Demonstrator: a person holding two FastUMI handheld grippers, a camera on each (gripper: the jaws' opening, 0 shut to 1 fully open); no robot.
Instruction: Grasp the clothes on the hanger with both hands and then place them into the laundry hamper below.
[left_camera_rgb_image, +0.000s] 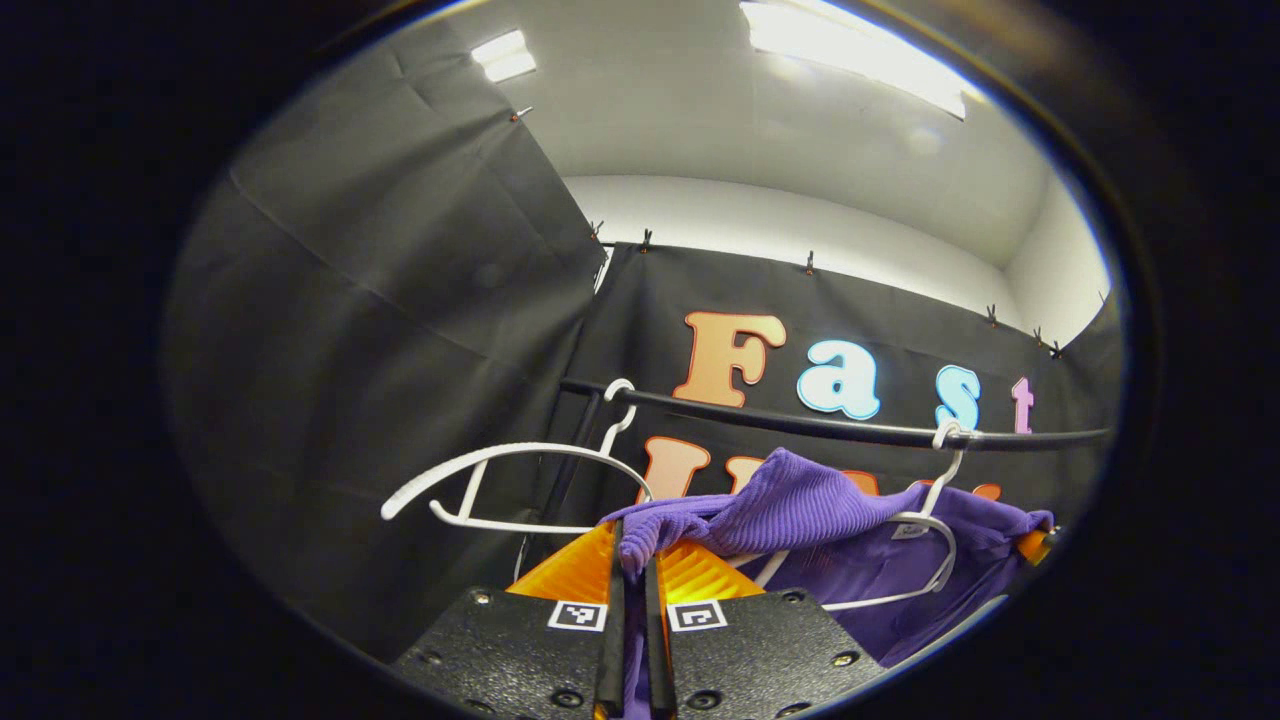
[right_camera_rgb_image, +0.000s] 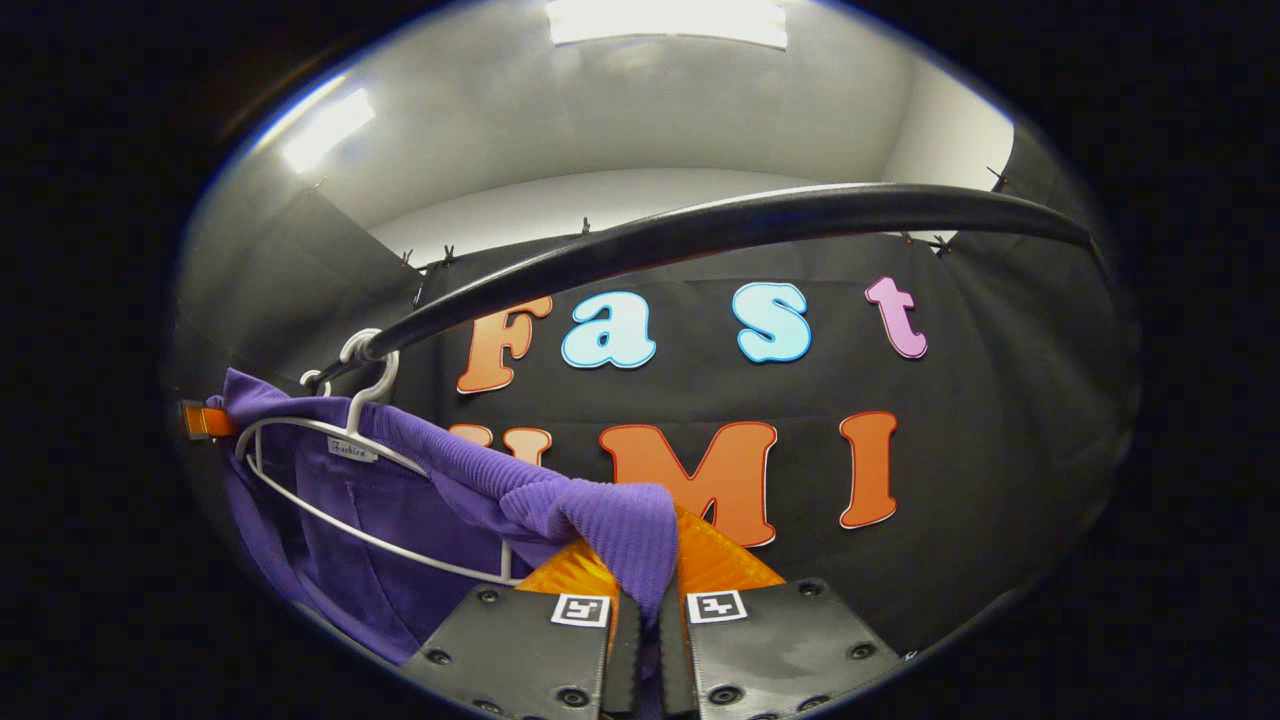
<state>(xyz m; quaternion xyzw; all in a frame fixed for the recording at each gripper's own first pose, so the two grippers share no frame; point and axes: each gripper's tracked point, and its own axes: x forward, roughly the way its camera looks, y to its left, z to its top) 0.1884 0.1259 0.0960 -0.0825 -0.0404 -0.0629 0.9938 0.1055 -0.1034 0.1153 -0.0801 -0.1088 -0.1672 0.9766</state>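
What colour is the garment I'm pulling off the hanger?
Purple, with a fine ribbed texture. The garment shows best in the right gripper view.

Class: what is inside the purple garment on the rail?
A white hanger sits inside the purple garment, partly showing. Its far shoulder is covered by cloth. Both tongs pinch the garment's edges.

black rail (left_camera_rgb_image: 830, 428) spans booth, curved in right gripper view (right_camera_rgb_image: 700, 232); two white hangers hooked on it: bare hanger (left_camera_rgb_image: 500, 490) near the rail's upright post end, second hanger (left_camera_rgb_image: 925, 540) further along with purple garment (left_camera_rgb_image: 800, 505) draped on it; same loaded hanger (right_camera_rgb_image: 350, 440) with garment (right_camera_rgb_image: 560, 500) in right gripper view
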